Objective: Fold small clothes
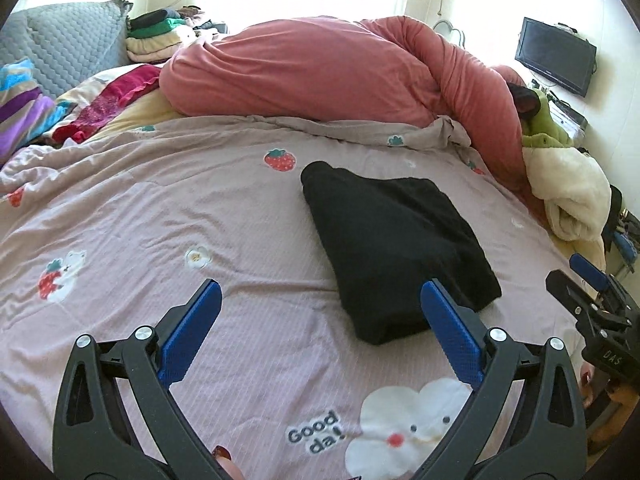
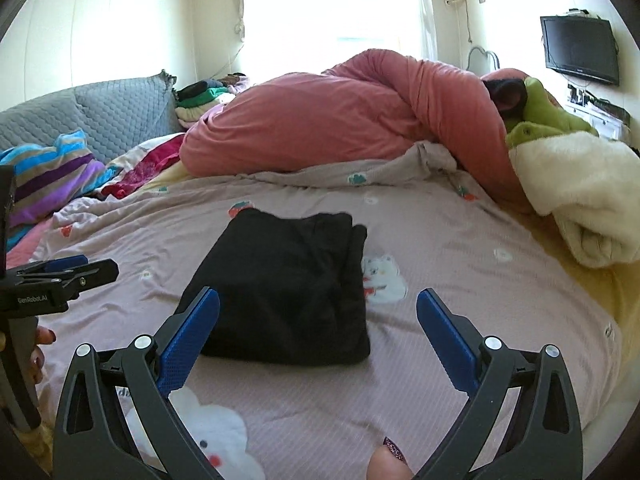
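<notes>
- the left gripper [image 1: 320,320] has its fingers [image 1: 192,328] spread wide with nothing between them; its right finger overlaps the near corner of the black garment [image 1: 392,248] in view, though contact cannot be told.
- the right gripper [image 2: 318,328] likewise has its fingers [image 2: 446,340] spread and bare, hovering just short of the garment's near edge.
- the black garment lies folded into a thick, roughly square bundle on the bed cover [image 1: 160,208], near the middle of the bed.
- judged soft, light and limp; the layers would likely slide apart if lifted by one corner. a pinch through all layers at the near corners, or at the folded left edge, seems safest.
- open cover lies to the left and in front of the bundle.
- the pink duvet [image 1: 320,68] heaps behind, and a cream blanket [image 2: 580,200] crowds the right edge.
</notes>
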